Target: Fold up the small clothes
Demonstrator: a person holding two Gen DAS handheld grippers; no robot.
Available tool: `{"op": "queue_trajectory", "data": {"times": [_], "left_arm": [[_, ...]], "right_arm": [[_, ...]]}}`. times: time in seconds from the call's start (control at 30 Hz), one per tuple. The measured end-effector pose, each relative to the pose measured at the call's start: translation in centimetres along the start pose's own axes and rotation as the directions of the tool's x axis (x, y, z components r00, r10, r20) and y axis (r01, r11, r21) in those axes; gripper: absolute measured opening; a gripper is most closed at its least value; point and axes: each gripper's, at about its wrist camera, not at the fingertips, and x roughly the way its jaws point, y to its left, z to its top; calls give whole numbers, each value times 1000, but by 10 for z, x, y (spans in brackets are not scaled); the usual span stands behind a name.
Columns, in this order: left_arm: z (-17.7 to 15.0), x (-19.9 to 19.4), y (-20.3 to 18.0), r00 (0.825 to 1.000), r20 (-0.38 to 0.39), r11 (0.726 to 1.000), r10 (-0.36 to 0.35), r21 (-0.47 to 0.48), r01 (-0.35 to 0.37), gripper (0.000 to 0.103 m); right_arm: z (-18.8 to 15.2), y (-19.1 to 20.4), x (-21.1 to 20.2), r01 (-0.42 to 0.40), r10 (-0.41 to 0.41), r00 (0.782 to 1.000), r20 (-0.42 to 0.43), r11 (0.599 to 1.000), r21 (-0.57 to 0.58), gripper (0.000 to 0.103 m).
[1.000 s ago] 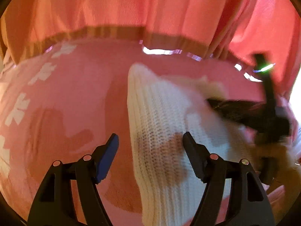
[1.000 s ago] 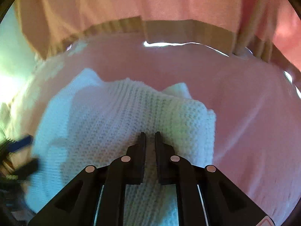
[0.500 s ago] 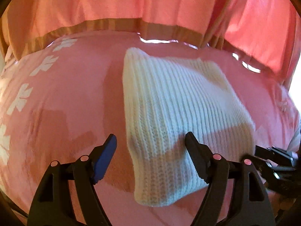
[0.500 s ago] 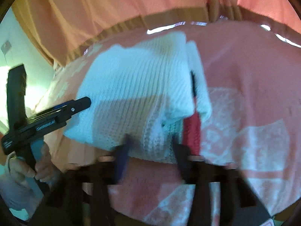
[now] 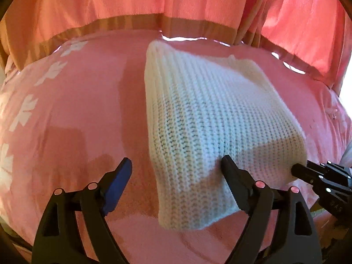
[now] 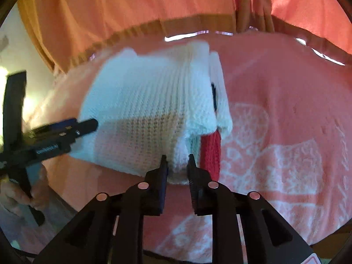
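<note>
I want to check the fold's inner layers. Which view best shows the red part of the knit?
The right wrist view: the red part shows at the white knit's open edge. The left wrist view shows only white knit.

Pink curtains hang behind a pink patterned bedspread.

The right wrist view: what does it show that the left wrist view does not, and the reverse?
Only the right wrist view shows a red knitted piece at the white knitted garment's near edge, and a hand holding the left gripper. Only the left wrist view shows the white leaf prints along the pink cover. Both show the folded garment, the cover, the curtain, and both grippers, jaws opening.
</note>
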Motion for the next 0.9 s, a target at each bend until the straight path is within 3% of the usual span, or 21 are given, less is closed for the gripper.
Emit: {"op": "queue_trajectory", "data": {"times": [0.03,0.1,0.13,0.27,0.6,0.7,0.9], "left_arm": [[1,-3,1,1000,-1,1000,-4,-15,4,82],[2,-5,1,1000,-17,999,-9,-33,8,82],[2,-5,1,1000,-20,999,-11,-34,10,82],[2,-11,-9,1000,-5,1000,-5,12,5,83],[10,-2,-10,999,-36,999,-39,-18,38,85],[13,8,0,993,-79,994,-87,-80,80,87],[18,33,29,967,-128,950,-220,-253,183,89]], "right_arm": [[2,0,-7,9,-9,1000,23,1000,13,22],[7,-1,-22,26,-28,997,76,999,29,43],[12,-3,-26,40,-42,995,88,999,31,47],[36,-5,-20,46,-48,997,56,998,32,64],[56,-22,32,-17,27,994,-102,995,97,64],[52,-30,44,-41,60,990,-128,989,144,66],[48,-34,52,-100,128,983,-128,973,208,74]]}}
